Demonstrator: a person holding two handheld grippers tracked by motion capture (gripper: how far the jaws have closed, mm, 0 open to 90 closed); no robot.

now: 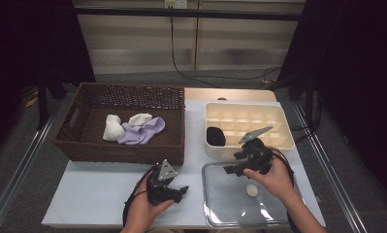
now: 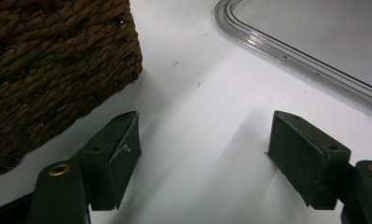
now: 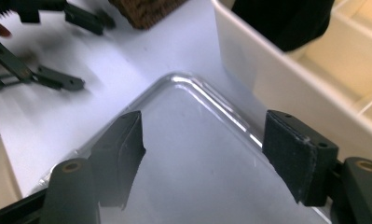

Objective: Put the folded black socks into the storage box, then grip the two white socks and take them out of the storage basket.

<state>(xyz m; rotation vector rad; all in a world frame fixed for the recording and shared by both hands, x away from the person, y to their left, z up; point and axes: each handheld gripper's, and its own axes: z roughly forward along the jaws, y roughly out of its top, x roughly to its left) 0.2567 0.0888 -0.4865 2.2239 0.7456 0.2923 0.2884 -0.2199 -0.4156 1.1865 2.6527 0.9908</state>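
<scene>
Heads up, both your grippers are empty right now: the left gripper (image 2: 202, 154) sits low over bare table with its jaws spread wide, and the right gripper (image 3: 202, 158) hovers over the clear lid (image 1: 239, 194), jaws just as wide, nothing between them. That lid lies flat on the table just in front of the cream divided box (image 1: 249, 127), near corner close to the box wall. My guess is the lid's your trouble spot: it's flat and slick, so if you pinch the rim at an angle it'll probably skate away or bump the box. The small knob (image 1: 251, 190) in its middle looks like the safer grab. There's one black sock (image 1: 216, 136) balled up in a front-left compartment, while the white socks (image 1: 114, 128) and the lavender one (image 1: 143, 131) sit in the wicker basket (image 1: 84, 145) off to the left. That basket's tall corner sits right beside your left jaws, so swinging left could clip it
</scene>
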